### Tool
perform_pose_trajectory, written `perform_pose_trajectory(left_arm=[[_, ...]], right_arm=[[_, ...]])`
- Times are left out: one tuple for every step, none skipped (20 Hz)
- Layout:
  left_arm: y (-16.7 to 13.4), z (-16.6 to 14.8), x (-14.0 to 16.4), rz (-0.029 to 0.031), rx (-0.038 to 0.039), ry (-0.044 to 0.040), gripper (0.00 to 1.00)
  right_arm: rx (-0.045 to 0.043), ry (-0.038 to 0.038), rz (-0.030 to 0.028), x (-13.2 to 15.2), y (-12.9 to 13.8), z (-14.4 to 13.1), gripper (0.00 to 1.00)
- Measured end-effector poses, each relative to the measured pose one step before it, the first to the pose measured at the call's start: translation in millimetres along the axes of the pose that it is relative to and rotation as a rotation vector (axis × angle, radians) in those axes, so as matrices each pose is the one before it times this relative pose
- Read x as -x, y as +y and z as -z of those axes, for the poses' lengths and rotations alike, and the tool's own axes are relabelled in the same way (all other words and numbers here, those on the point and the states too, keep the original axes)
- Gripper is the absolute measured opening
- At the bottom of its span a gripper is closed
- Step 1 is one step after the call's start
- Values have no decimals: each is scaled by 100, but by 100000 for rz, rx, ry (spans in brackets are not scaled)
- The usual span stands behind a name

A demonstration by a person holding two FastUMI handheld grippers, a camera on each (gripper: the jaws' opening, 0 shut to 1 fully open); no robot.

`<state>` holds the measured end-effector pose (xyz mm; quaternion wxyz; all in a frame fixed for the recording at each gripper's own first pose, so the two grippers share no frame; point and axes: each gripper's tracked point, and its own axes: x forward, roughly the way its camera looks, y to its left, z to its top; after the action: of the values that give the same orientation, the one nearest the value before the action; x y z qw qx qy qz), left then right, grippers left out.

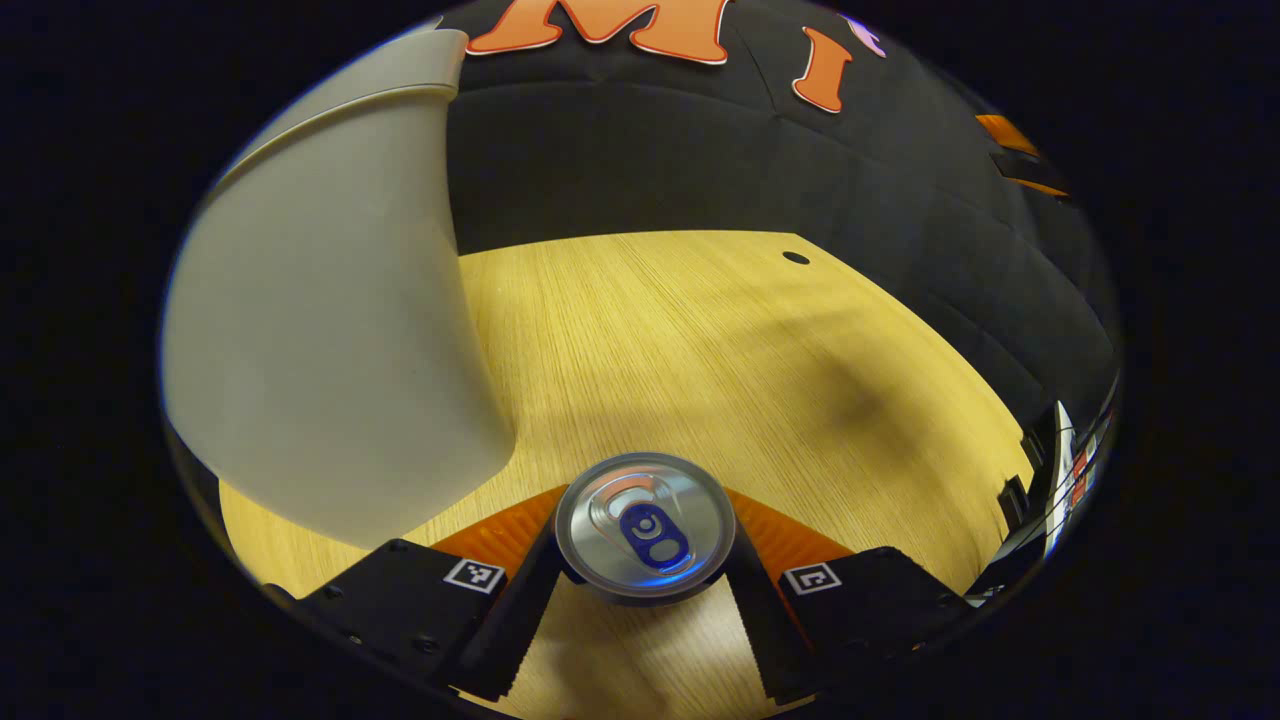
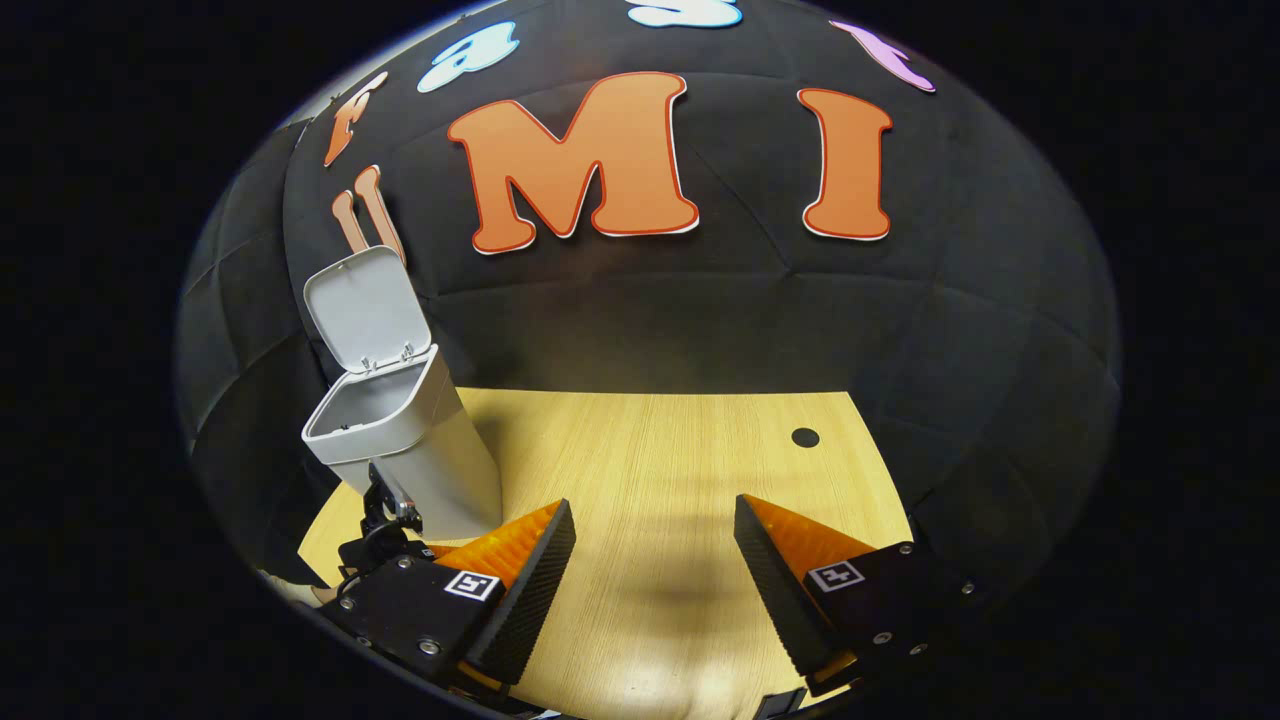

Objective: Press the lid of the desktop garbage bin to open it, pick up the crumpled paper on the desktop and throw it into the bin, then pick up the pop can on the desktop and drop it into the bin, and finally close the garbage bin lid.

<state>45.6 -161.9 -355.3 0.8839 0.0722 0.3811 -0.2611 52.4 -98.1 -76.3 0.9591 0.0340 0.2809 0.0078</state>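
The left gripper point(image 1: 645, 560) has its two fingers closed on the pop can point(image 1: 645, 525), one finger pressing each side of the can's wall, with the silver top and pull tab facing the camera. So the can's long axis runs roughly along the gripper's own line of sight. Whether the can is lifted clear of the desktop point(image 1: 700, 340) or merely tipped on it cannot be told from this view.

The garbage bin point(image 1: 320, 330) stands just beside the can, to the left of it and further forward in the left gripper view, its pale wall rising well above the can's top. That is the relation the coming move turns on: the mouth sits high on the bin, so the can most likely has to go up and leftward over the rim before it can be let go (the bin wall itself is what stands in the way of a straight sideways path).

In the right gripper view the bin point(image 2: 420, 440) has its lid point(image 2: 365, 310) tilted up and back from the rim, so the opening is free; what lies inside is hidden. The right gripper point(image 2: 655, 570) is spread wide with nothing between its fingers, well away from the bin over bare wood point(image 2: 650, 450). A small dark hole point(image 2: 805, 437) marks the desktop far from the bin. The left hand is clearly the nearer one.
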Motion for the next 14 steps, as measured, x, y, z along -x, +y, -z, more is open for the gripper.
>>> perform_pose_trajectory(left_arm=[[156,-214,118,-652,139,-420,85],[-124,27,228,309,-105,-107,86],[-38,-237,299,47,-310,-591,85],[-135,-206,595,84,-532,-593,85],[-57,-358,528,-238,-466,-451,85],[-152,-386,703,-398,-306,-480,85],[-217,-585,687,380,58,-1154,85],[-189,-665,812,700,331,-1472,85],[51,-639,975,655,565,-1387,85],[-180,-608,842,956,410,-759,85],[-161,-808,606,721,95,-992,85],[-141,-805,618,199,-490,-659,85],[-61,-803,750,-441,-726,-1305,85],[-187,-758,1093,-284,-750,-1625,84]], right_arm=[[52,90,48,-28,32,37,96],[90,0,-42,56,-28,-24,96],[-38,-162,-220,-23,94,-74,96],[-158,-182,-417,29,138,-36,96],[-211,-193,-334,32,162,-121,96],[-252,-223,-485,25,153,-57,96],[-88,-247,-403,11,167,-100,96],[-11,-285,-342,137,79,19,96],[-42,-222,-419,-1,166,-95,96],[-139,-306,-379,46,163,-90,96],[-248,-257,-593,100,159,-35,96],[-274,-317,-484,98,159,-120,96],[-252,-524,-625,17,263,-132,96],[92,-535,-669,40,239,-127,96]])
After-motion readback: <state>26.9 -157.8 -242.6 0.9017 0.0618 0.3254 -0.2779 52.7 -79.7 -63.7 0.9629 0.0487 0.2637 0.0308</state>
